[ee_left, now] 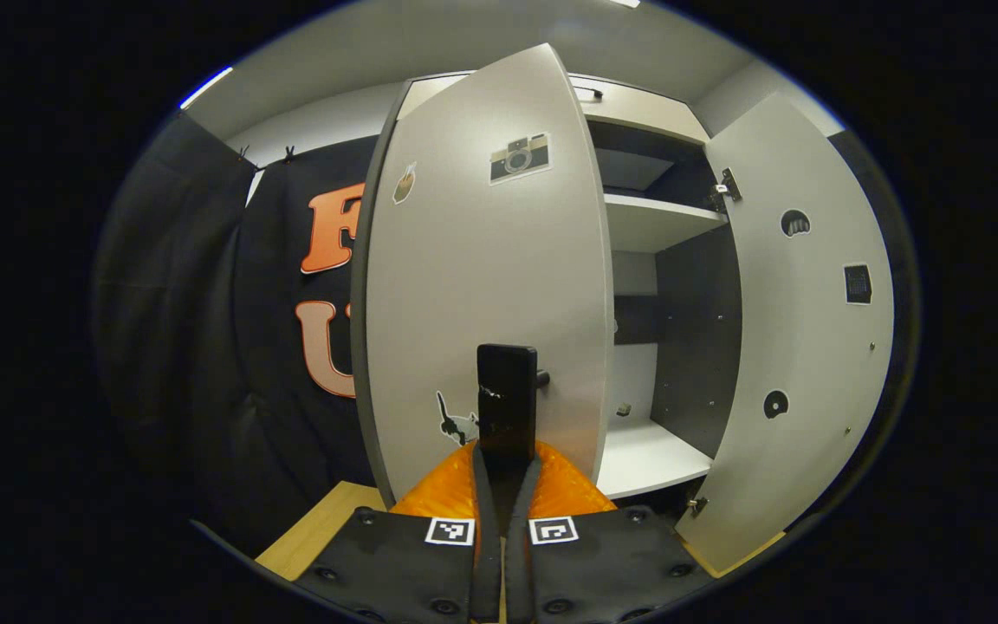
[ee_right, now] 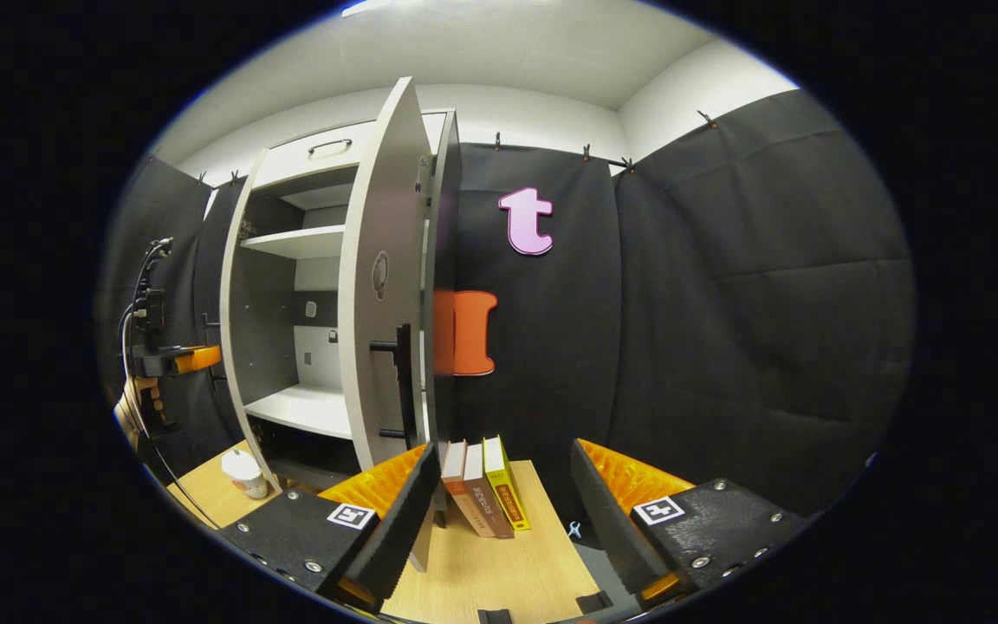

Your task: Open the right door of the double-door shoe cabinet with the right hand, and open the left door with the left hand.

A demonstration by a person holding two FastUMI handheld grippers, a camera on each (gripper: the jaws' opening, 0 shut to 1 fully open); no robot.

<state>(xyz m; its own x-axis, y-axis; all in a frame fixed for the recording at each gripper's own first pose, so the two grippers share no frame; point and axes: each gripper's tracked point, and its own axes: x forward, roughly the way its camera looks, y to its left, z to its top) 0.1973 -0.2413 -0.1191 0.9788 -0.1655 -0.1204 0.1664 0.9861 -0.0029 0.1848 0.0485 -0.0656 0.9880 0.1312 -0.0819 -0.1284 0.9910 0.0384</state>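
The pale grey left door (ee_left: 482, 286) of the shoe cabinet (ee_left: 638, 104) stands partly swung out in the left gripper view, stickers on its face. My left gripper (ee_left: 508, 455) is shut on that door's black bar handle (ee_left: 508, 394), which rises from between the fingers. To its right the right door (ee_left: 798, 347) hangs wide open, inner face showing. In the right gripper view the right door (ee_right: 378, 286) is almost edge-on, its black handle (ee_right: 402, 381) free. My right gripper (ee_right: 503, 455) is open and empty, just right of that door. The left gripper (ee_right: 174, 357) and a hand show far left.
White shelves (ee_right: 300, 243) inside the cabinet are bare. Three books (ee_right: 482, 485) stand on the wooden table (ee_right: 482, 572) against the cabinet's right side, between my right fingers. A small white cup (ee_right: 243, 472) sits on the table below the cabinet's left front. Black cloth walls surround.
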